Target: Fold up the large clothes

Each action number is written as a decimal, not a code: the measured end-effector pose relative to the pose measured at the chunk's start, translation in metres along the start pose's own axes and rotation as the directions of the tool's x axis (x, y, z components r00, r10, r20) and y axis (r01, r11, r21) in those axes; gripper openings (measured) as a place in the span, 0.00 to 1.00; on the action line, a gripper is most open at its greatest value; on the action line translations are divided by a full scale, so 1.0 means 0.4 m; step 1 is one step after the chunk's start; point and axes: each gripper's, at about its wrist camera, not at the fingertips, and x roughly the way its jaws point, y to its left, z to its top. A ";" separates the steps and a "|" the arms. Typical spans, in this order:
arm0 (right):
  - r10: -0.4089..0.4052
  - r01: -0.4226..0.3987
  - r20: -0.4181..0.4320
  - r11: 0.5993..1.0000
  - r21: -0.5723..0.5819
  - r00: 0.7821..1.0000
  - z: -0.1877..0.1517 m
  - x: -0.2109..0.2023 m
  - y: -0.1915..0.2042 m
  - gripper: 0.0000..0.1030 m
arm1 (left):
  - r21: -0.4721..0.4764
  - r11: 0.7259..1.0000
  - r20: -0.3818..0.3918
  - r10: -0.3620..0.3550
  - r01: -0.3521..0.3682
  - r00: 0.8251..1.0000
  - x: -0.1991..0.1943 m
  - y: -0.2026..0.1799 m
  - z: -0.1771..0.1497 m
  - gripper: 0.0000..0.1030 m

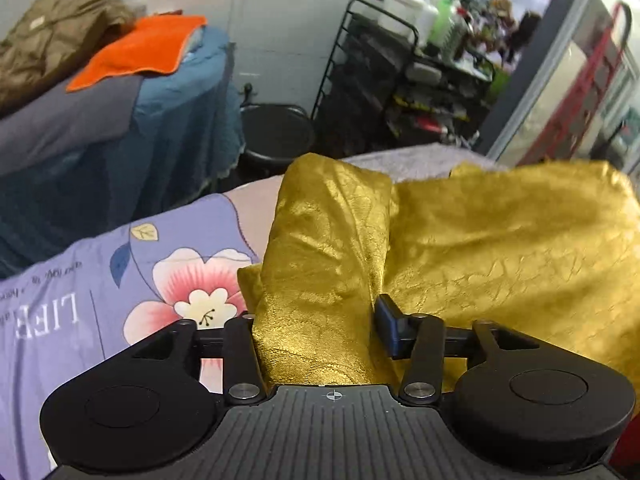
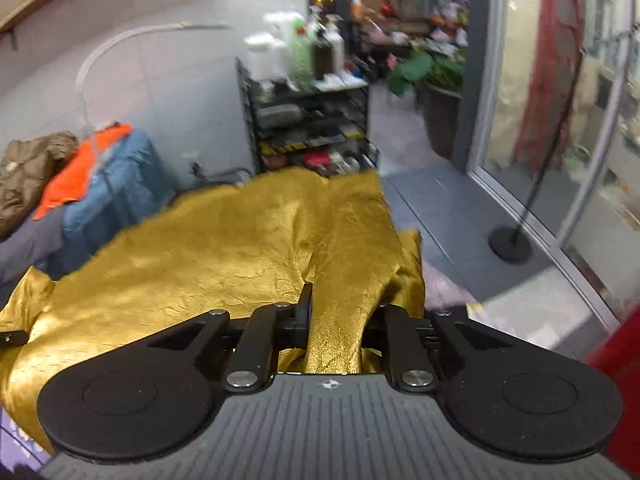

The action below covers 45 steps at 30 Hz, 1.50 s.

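- Left claw level, low over the bed, clamped on a bunched fold of gold cloth.
- Right claw raised, pinching the same cloth's edge; the rest drapes leftward.
- Floral bedsheet reads "LIFE".

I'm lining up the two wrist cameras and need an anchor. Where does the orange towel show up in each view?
Left wrist view: the orange towel lies upper left, on the blue-covered bed, beside a brown jacket.
Right wrist view: the orange towel sits at the left edge, mid-height, again between the jacket and the blue cover.
Shared landmark: the black shelf rack topped with bottles, behind the gold cloth.
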 end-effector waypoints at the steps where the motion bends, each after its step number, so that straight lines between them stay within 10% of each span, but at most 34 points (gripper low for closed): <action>1: -0.009 0.009 -0.010 1.000 0.004 1.000 -0.011 0.012 -0.005 0.17 | 0.005 1.000 -0.013 0.009 -0.009 1.000 0.013 -0.003 -0.003 1.00; 8: -0.041 0.044 -0.099 0.999 0.030 0.994 -0.041 0.053 -0.012 0.28 | 0.034 0.997 -0.046 0.068 -0.066 0.997 0.004 0.007 -0.001 1.00; 13: -0.147 0.148 -0.034 0.989 0.022 0.989 -0.008 -0.024 0.017 0.87 | 0.107 0.981 0.055 0.157 -0.162 0.986 -0.132 0.015 0.004 1.00; 16: -0.151 0.152 0.045 0.988 -0.004 0.987 -0.004 -0.111 0.036 1.00 | 0.130 0.968 0.132 0.198 -0.215 0.971 -0.222 0.004 -0.004 1.00; 23: -0.090 0.089 0.000 0.988 -0.123 0.996 -0.017 -0.228 0.165 0.99 | 0.279 0.946 0.012 0.169 -0.165 0.986 -0.305 -0.159 -0.053 1.00; 31: -0.080 0.023 -0.130 0.920 -0.392 0.988 -0.093 -0.219 0.391 0.99 | 0.362 0.898 -0.094 0.300 -0.248 0.949 -0.292 -0.284 -0.155 1.00; 45: -0.105 0.033 -0.179 0.931 -0.364 0.978 -0.151 -0.207 0.418 0.99 | 0.262 0.940 -0.189 0.272 -0.219 0.943 -0.289 -0.289 -0.180 1.00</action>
